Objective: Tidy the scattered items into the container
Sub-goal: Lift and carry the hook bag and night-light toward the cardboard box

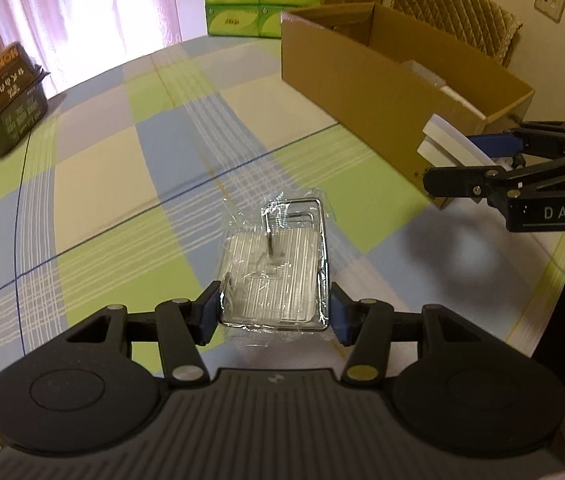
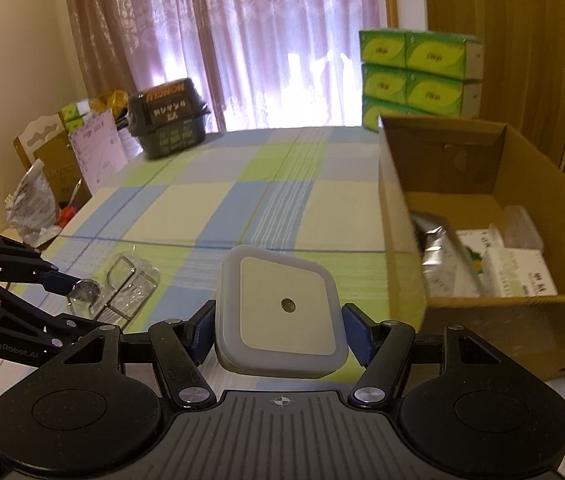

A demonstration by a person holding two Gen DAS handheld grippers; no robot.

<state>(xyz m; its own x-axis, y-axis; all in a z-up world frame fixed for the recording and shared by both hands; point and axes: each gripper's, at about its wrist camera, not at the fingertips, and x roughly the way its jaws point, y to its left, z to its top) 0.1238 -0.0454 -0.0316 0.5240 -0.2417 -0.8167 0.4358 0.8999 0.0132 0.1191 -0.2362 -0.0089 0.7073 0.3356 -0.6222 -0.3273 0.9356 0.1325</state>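
Left wrist view: left gripper [image 1: 274, 312] has jaws closed on a clear plastic packet [image 1: 276, 272] w/ wire hook inside, low over the checked desk [image 1: 102, 168]. Cardboard box [image 1: 366, 92] stands at right.

Right wrist view: right gripper [image 2: 280, 330] jaws clamp a white square night light [image 2: 282, 312], just beside the box, which holds small packages [image 2: 518, 272].

The left gripper [image 1: 274, 312] is clamped on a load; the right gripper [image 2: 278, 334], at its 2 o'clock, likewise grips one.
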